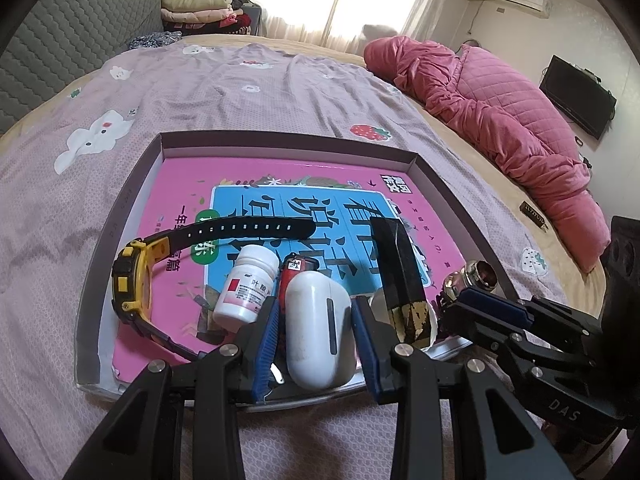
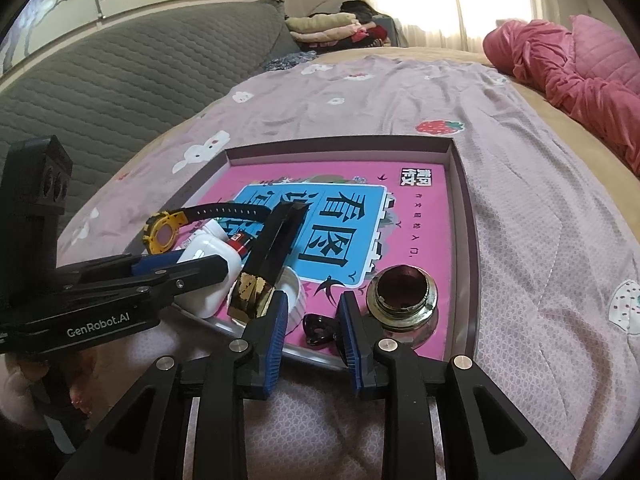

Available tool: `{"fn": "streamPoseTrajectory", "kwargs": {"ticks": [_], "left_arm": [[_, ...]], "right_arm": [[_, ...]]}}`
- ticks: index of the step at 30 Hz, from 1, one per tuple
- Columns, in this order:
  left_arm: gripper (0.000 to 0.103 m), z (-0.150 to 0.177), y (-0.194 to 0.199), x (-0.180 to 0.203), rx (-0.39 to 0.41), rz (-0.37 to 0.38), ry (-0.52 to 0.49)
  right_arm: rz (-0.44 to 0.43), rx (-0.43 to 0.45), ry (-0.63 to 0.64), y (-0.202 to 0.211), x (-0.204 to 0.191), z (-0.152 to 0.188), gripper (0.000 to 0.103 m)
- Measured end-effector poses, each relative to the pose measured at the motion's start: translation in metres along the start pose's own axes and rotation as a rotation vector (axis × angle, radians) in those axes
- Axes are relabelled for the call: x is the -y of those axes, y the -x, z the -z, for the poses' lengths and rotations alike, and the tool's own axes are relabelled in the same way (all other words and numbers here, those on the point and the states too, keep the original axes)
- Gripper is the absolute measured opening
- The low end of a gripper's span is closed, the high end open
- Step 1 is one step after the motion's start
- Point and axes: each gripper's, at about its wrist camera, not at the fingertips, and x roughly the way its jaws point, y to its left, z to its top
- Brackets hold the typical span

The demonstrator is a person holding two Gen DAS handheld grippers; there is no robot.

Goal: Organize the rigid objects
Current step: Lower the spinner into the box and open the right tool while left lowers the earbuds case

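Note:
A shallow grey box tray (image 1: 280, 140) lies on the bed with a pink book (image 1: 320, 176) inside it. On the book are a yellow-and-black watch (image 1: 132, 280), a white pill bottle (image 1: 248, 288), a small red item (image 1: 296, 270) and a black bar with a gold end (image 1: 400, 280). My left gripper (image 1: 317, 304) is shut on a white earbud case (image 1: 316, 340) at the tray's near edge. My right gripper (image 2: 313, 300) stands open around a small black clip (image 2: 318, 330), its pads clear of it. A metal threaded fitting (image 2: 402, 294) sits just right of it.
A white round cap (image 2: 294, 292) lies under the bar's gold end. A pink quilt (image 1: 500, 120) is bunched at the bed's right side, and a small brown tag (image 1: 532, 214) lies beside it. A grey padded headboard (image 1: 60, 40) and folded clothes (image 1: 200, 8) are on the far left.

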Motion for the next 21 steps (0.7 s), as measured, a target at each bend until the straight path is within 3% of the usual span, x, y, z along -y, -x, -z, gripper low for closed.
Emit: {"fn": "streamPoseTrajectory", "kwargs": {"ticks": [11,16,21], "left_arm": [[0.039,-0.0031,-0.0021,-0.0056,0.006,-0.002,0.003],[0.042,-0.0035,-0.0051,-0.0054,-0.003,-0.011,0.0],[0.042,-0.0024,-0.0062,-0.0044,-0.004,-0.021,-0.011]], "right_arm": [[-0.005,0.013,0.005,0.0038,-0.0029,0.0003,0.031],[0.004,0.018,0.0,0.005,-0.0024,-0.0001,0.04],[0.005,0.029,0.002,0.0075,-0.0018,-0.0006,0.041]]}}
